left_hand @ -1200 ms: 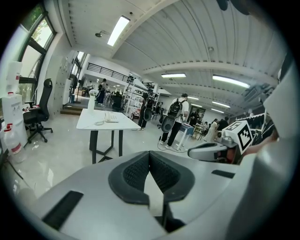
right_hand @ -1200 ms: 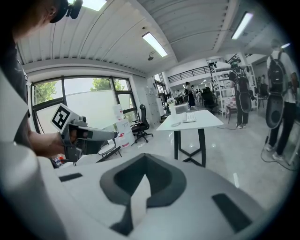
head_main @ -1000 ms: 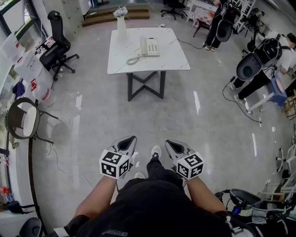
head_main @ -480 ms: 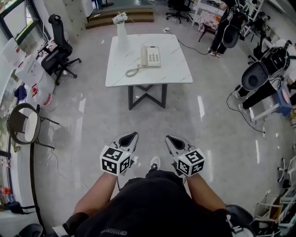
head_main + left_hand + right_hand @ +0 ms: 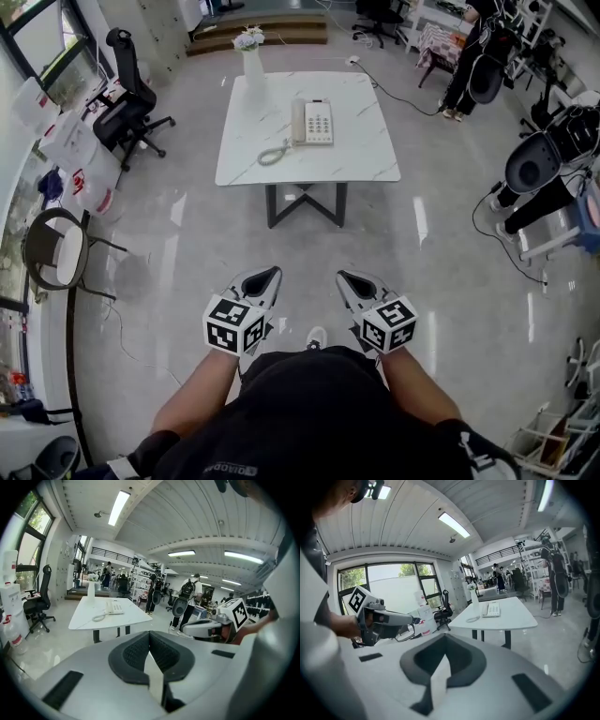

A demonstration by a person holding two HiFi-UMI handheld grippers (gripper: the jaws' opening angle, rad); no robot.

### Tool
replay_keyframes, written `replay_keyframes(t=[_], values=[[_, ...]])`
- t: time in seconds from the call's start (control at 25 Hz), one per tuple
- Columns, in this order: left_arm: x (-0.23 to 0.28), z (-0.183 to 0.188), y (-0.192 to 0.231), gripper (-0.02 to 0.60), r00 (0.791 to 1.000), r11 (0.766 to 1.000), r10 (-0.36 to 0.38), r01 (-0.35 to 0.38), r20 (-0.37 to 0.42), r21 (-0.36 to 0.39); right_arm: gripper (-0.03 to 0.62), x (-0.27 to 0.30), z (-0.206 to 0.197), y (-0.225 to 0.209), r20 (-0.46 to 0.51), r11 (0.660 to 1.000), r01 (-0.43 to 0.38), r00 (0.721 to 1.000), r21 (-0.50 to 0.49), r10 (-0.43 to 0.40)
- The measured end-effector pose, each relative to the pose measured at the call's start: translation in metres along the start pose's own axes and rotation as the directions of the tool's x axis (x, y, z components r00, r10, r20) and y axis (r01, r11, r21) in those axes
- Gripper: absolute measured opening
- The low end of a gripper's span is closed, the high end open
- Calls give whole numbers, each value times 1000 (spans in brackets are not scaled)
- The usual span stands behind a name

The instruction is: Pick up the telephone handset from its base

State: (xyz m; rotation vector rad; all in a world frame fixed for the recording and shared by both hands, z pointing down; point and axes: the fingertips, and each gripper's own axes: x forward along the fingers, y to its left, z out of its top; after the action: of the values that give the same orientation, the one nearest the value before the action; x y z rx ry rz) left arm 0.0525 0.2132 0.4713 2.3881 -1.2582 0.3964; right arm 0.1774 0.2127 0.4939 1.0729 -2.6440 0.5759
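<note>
A white telephone (image 5: 312, 122) lies on a white marble-top table (image 5: 366, 150) far ahead, with its handset (image 5: 298, 122) resting on the left side of the base and a coiled cord (image 5: 272, 154) beside it. The phone also shows small in the left gripper view (image 5: 114, 607) and the right gripper view (image 5: 491, 609). My left gripper (image 5: 262, 278) and right gripper (image 5: 350, 280) are held side by side over the floor, well short of the table. Both are shut with nothing between the jaws.
A white vase with flowers (image 5: 251, 58) stands at the table's far left corner. A black office chair (image 5: 131, 94) and a round chair (image 5: 54, 251) are at the left. People and equipment (image 5: 548, 159) stand at the right. A cable (image 5: 398, 94) runs across the floor.
The table and phone have come closer and lower in the head view as the person walks toward them. Both grippers keep their pose and stay shut.
</note>
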Motion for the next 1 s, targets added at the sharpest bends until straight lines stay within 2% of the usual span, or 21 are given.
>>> replay_keyframes(t=[0.48, 1.0], values=[[46, 14, 1, 2, 1000, 1000, 6, -6, -19, -5, 2, 15, 4, -44, -33, 1000, -20, 999, 18, 21], [88, 19, 33, 2, 999, 1000, -11, 10, -36, -19, 2, 50, 6, -76, -50, 1000, -4, 999, 30, 6]])
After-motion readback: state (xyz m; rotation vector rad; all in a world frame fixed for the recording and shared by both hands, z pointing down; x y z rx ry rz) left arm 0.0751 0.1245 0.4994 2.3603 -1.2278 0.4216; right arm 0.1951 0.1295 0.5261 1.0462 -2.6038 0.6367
